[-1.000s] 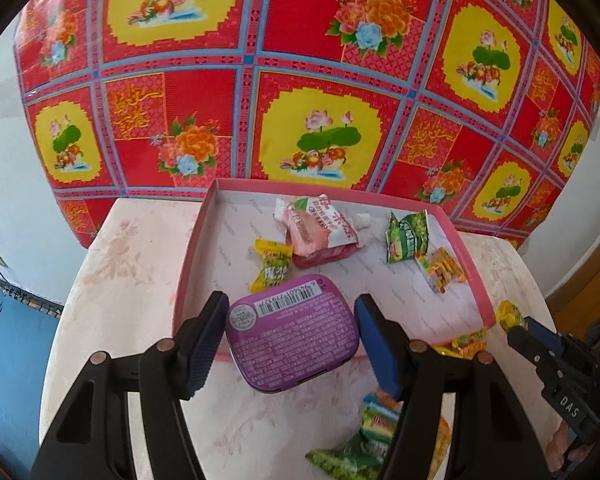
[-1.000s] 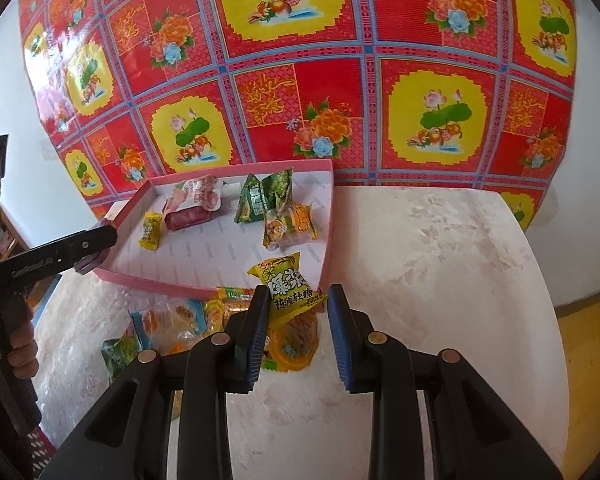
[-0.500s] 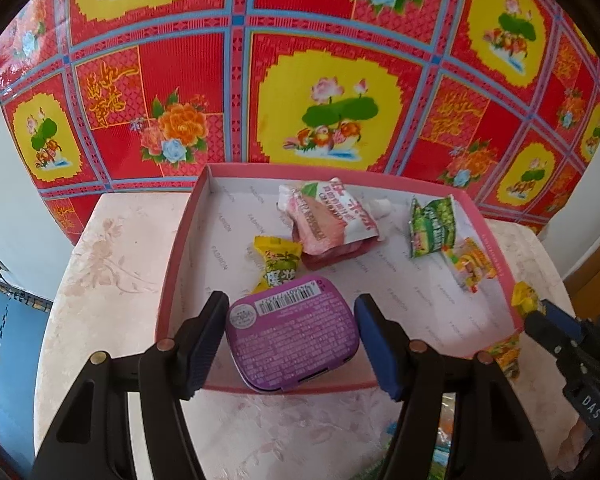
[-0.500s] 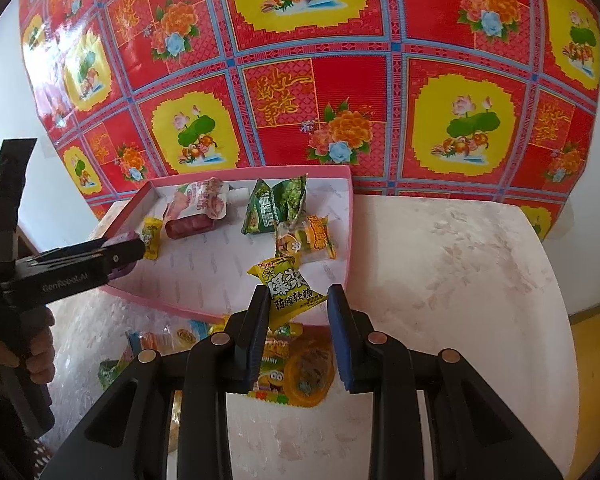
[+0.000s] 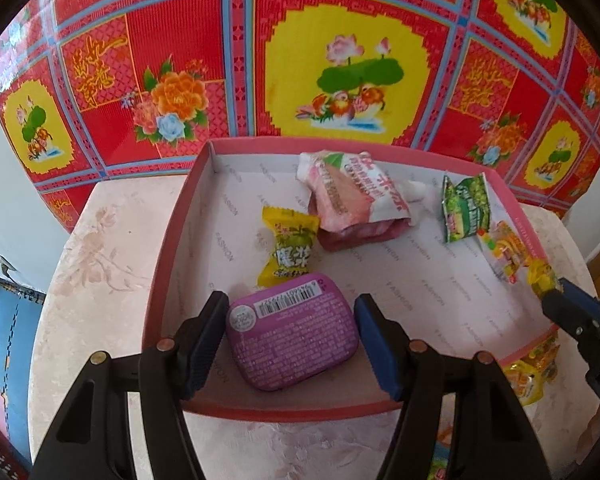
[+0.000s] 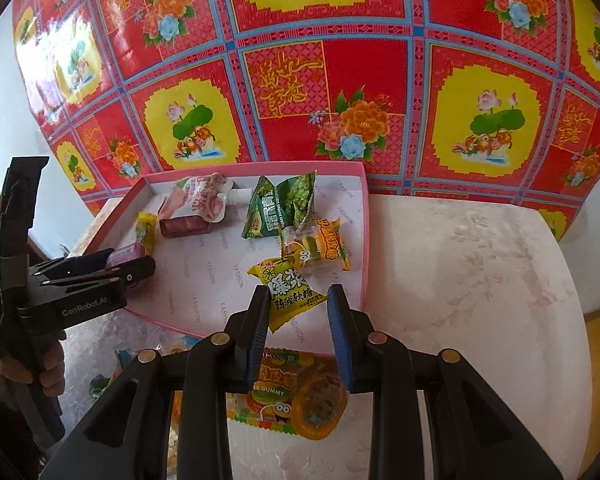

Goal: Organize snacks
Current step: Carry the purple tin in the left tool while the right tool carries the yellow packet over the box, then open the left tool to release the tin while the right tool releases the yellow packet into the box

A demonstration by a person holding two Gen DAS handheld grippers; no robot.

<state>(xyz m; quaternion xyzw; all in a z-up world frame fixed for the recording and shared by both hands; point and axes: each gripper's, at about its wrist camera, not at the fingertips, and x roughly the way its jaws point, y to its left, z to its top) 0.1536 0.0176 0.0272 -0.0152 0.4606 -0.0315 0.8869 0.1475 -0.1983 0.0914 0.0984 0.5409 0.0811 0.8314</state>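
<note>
Left wrist view, tongs: the left gripper (image 5: 290,336) is clamped on a flat purple tin with a barcode label (image 5: 292,330), one pad on each short side.
Left wrist view, place: the tin hangs over the near left corner of the shallow pink cardboard tray with a white floor (image 5: 168,264), just this side of a yellow twist-wrapped candy (image 5: 286,248). A pink spouted pouch (image 5: 350,196), a green packet (image 5: 464,208) and a clear orange packet (image 5: 504,250) lie further in.
Left wrist view, risk: the tin is smooth and held by its ends, so in my judgement a tilt could let it slip, and a low release could land it on the yellow candy.

Right wrist view, tongs: the right gripper (image 6: 298,320) is closed on a yellow soft-candy packet with black characters (image 6: 286,292), pinching its lower end.
Right wrist view, place: the packet is above the tray's near right corner, beside the orange packet; a gummy bag (image 6: 288,396) waits on the pale marble-patterned table (image 6: 480,280).
Right wrist view, risk: the grip looks shallow, so the packet may swing or drop outside the wall.
</note>
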